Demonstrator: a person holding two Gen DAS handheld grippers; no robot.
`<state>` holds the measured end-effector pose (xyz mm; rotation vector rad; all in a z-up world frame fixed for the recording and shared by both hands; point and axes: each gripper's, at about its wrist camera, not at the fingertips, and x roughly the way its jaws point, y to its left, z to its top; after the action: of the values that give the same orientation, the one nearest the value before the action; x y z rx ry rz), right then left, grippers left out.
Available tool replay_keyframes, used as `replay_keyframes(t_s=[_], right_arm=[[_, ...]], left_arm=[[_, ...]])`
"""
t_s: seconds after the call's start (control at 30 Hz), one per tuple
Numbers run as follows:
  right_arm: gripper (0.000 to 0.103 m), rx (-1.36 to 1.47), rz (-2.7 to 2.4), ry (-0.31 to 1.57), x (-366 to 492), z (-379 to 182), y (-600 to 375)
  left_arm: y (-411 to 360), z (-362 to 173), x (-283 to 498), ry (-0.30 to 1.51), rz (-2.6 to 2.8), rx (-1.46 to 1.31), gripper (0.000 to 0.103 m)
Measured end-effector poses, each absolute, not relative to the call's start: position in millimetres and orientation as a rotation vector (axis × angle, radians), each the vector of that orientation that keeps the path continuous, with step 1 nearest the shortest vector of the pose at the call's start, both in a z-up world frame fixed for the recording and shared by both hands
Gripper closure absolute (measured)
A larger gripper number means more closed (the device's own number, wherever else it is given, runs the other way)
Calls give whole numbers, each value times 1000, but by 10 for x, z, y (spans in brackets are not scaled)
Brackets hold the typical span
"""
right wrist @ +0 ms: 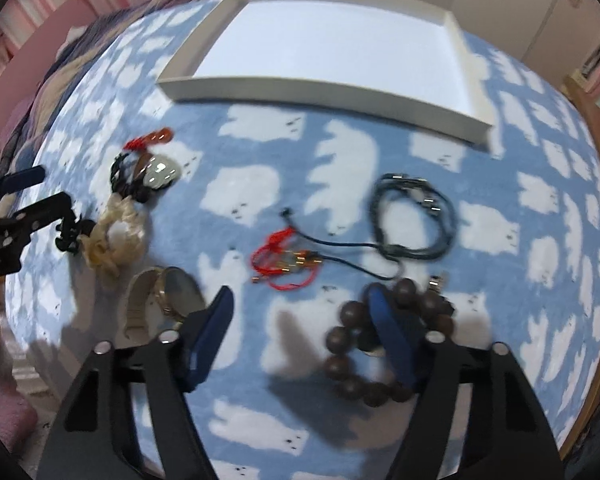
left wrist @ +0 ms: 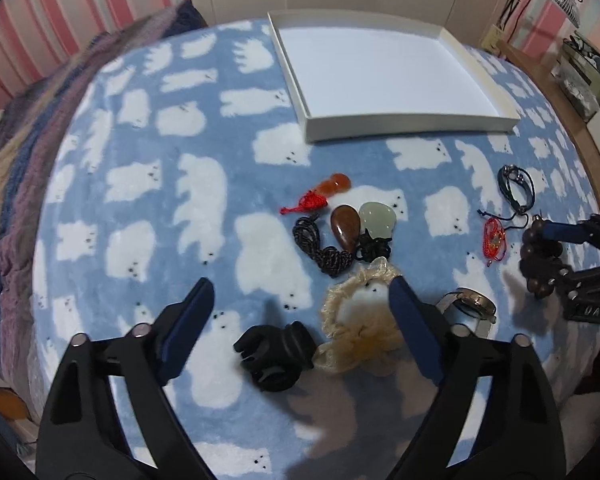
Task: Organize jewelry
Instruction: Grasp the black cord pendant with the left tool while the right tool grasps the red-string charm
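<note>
The left hand-held gripper (left wrist: 302,300) hangs spread above a black clip (left wrist: 276,354) and a cream scrunchie (left wrist: 356,320); nothing is pinched. The right hand-held gripper (right wrist: 300,312) is spread too, one finger inside the bead bracelet (right wrist: 380,344), the pads not pressing. All jewelry lies on the bed blanket (left wrist: 140,200); the white tray (left wrist: 384,68) beyond holds nothing yet. I judge the step is picking up. To do it well, put one strand between the pads, squeeze firmly, and lift straight so the nearby watch (right wrist: 172,296) and red cord (right wrist: 284,264) are not dragged.
</note>
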<state>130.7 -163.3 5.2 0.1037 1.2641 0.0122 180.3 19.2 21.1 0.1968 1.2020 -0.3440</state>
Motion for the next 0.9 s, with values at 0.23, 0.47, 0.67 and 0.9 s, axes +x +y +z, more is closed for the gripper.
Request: replay_keyframes(t_s=[0.23, 0.47, 0.67, 0.9], right_arm=[[55, 97, 24, 1346, 1516, -174, -1542], [62, 97, 43, 1350, 1612, -254, -1465], [67, 95, 34, 1350, 1686, -284, -1453], [74, 100, 31, 1342, 1790, -304, -1357]], left_arm=[[119, 16, 2007, 1249, -355, 197, 29], [-17, -168, 2105, 1278, -374, 219, 33], [-10, -304, 2202, 1328, -396, 171, 52], [-73, -323, 2200, 1332, -439, 161, 71]])
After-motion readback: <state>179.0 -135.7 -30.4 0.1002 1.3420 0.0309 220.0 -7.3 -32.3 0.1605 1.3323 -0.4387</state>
